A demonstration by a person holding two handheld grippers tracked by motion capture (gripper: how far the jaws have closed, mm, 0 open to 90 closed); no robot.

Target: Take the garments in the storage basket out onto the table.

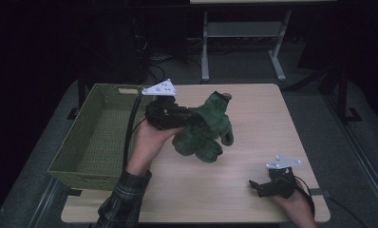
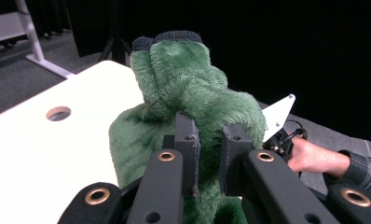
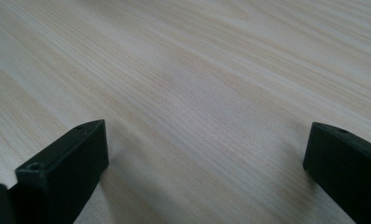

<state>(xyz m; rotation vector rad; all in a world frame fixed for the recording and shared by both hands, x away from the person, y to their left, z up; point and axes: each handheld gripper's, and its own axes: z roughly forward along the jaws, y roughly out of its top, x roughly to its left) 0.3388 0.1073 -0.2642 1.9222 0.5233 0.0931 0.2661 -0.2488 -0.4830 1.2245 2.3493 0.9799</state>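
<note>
1. The green plush toy [image 1: 203,130] hangs in the air over the middle of the wooden table [image 1: 253,109], just to the right of the woven green basket [image 1: 89,137], clear of both.
2. The left gripper [image 1: 196,118] has it: in the left gripper view the two black jaws stand narrow and pinch a fold of the fur [image 2: 207,121] between them, with the rest of the body bulging above and drooping below.
3. Judging from this, the work in hand is carrying the toy toward the basket, and the hold is the weak point. Only a tuft of soft pile is clamped, so a quick swing could let the fur slide out and drop the toy on the table short of the basket.
4. The dangling limbs could also catch on the basket's near rim if the toy crosses it too low.
5. The right gripper [image 1: 260,186] rests low on the table near the front right corner, well apart from the toy, its jaws wide with bare wood between them.
</note>
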